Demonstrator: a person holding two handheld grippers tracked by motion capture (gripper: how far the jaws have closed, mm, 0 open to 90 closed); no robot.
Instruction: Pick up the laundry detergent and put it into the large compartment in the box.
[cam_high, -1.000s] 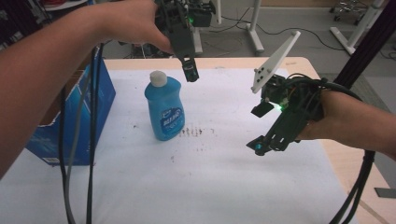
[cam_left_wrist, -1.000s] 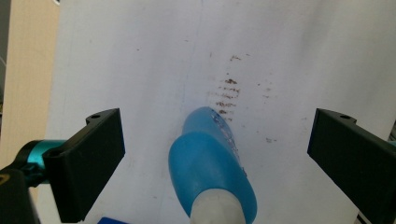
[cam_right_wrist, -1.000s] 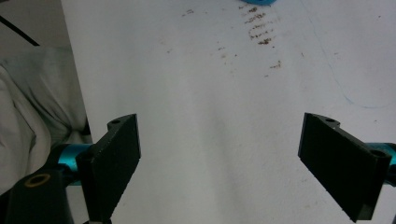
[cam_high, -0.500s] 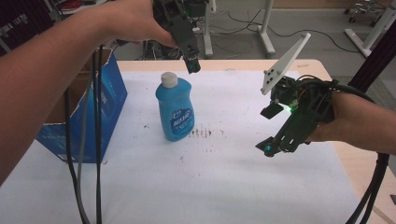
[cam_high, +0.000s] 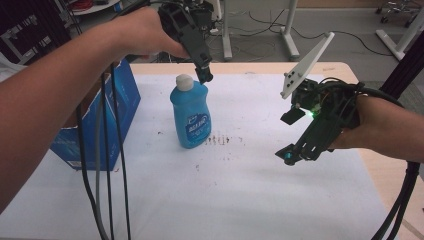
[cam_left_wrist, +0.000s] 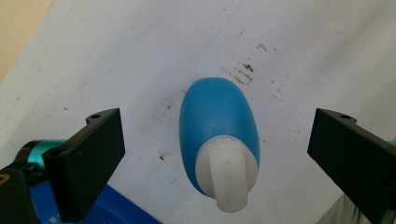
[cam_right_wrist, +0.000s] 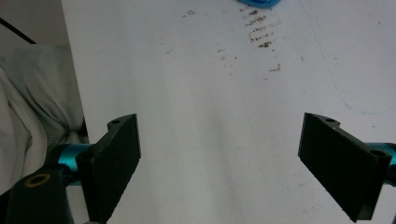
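Your left claw (cam_high: 205, 75) hangs with its jaws spread wide just above the white cap of the blue bottle (cam_high: 191, 112), nothing between them; in the left gripper view the bottle (cam_left_wrist: 219, 140) sits centred between the jaws. The bottle stands upright on the white tabletop (cam_high: 240, 190). A blue box (cam_high: 107, 117) lies at the left edge; I cannot tell its contents. Your right claw (cam_high: 292, 154) hovers wide and empty, well to the right.

Left gripper (cam_high: 205, 76) points downward, fingers spread wide; right gripper (cam_high: 289, 156) hovers low, fingers likewise apart.
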